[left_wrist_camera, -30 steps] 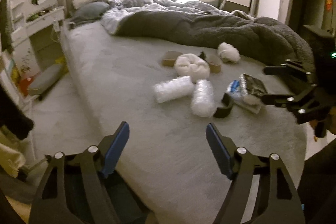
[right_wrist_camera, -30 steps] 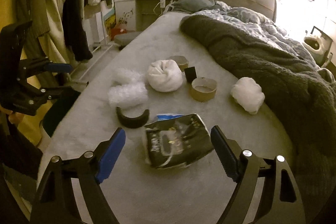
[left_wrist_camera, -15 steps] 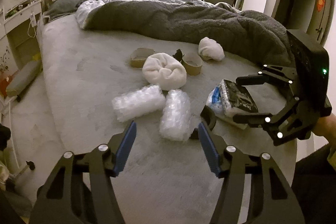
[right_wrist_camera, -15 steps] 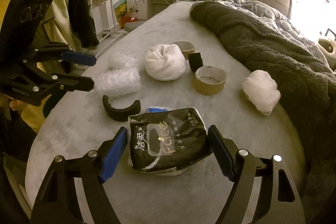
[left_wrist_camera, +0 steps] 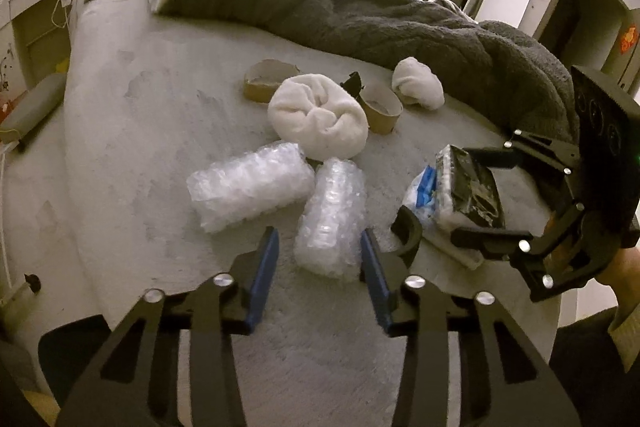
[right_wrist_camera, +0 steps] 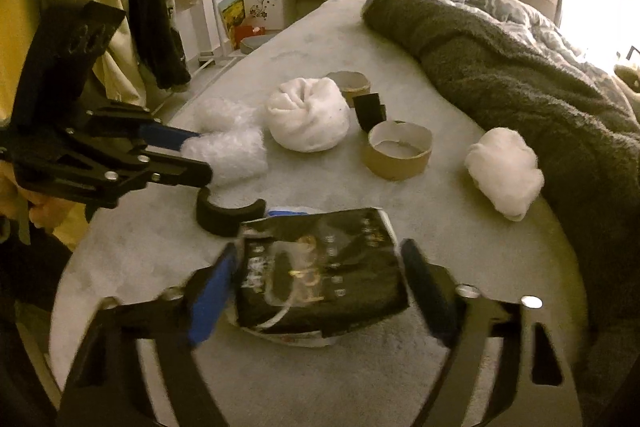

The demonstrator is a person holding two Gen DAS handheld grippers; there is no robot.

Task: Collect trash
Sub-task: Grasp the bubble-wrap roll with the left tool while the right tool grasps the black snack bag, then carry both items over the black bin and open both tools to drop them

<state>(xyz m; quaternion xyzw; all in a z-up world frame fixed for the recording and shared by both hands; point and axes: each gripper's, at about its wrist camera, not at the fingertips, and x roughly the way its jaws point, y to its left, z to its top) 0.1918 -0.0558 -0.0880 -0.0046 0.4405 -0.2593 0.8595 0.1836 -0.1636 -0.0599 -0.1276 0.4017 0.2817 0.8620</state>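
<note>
Left tongs (left_wrist_camera: 320, 259) wide astride bubble-wrap roll (left_wrist_camera: 332, 219) lying lengthwise; right tongs (right_wrist_camera: 320, 291) wide around black packet (right_wrist_camera: 320, 275).

Two bubble-wrap rolls (left_wrist_camera: 280, 195), a black tissue pack (right_wrist_camera: 320, 275), two cardboard tape cores (right_wrist_camera: 400, 155) and white wads (left_wrist_camera: 318, 123) lie clustered on the bed.

Our left gripper (left_wrist_camera: 320, 253) is a black linkage frame with silver screw heads and blue pads (left_wrist_camera: 262, 277) lining its jaws. Our right gripper (right_wrist_camera: 320, 287) matches it. Bare skin (left_wrist_camera: 624, 269) meets a grey-green cuff (left_wrist_camera: 626, 331).
</note>
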